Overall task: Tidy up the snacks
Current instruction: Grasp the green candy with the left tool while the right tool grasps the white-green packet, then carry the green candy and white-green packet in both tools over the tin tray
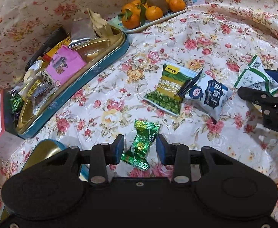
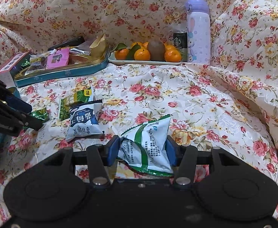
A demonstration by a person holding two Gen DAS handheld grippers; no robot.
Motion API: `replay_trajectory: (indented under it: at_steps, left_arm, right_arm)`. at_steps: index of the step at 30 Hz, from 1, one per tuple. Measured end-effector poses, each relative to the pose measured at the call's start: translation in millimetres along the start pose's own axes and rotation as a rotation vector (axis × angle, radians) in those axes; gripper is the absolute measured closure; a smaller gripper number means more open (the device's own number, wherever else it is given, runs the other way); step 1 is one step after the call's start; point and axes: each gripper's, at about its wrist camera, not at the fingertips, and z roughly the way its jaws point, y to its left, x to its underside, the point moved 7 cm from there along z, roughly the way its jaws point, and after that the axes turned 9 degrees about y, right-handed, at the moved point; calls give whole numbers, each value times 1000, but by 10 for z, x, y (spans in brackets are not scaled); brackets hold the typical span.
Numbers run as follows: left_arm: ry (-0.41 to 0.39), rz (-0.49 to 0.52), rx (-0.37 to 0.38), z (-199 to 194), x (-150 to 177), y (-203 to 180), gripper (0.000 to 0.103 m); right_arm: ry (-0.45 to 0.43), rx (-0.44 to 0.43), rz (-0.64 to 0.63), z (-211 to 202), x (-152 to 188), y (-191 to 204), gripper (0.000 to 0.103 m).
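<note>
Left claw (image 1: pixel 139 148) open astride light, crinkly, slippery green candy (image 1: pixel 141 142)—pinch its middle; right claw (image 2: pixel 141 150) grips soft white-green packet (image 2: pixel 148 148).

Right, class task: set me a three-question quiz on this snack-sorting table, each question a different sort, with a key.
1. True or false: the left claw has already clamped the shiny green foil-wrapped candy.
2. Which packet sits between the right claw's pads: A) the white plastic packet with green stripes, B) the green garlic pea packet, C) the white and navy dried blueberry packet?
3. Fill in: the sorted snacks lie in a shallow gold-lined ____ tin tray.

Key: 1 false, the pads stand apart on either side of it; 2 A; 3 teal.
</note>
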Motion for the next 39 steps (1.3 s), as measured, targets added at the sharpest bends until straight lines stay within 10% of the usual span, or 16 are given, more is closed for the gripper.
replay_trajectory:
  at_steps: [10, 39]
  left_arm:
    - [53, -142, 73, 20, -16, 11, 77]
    - [38, -457, 90, -129, 240, -295, 76]
  right_arm:
    - [0, -1, -2, -3, 2, 3, 48]
    - [39, 38, -2, -19, -44, 45, 51]
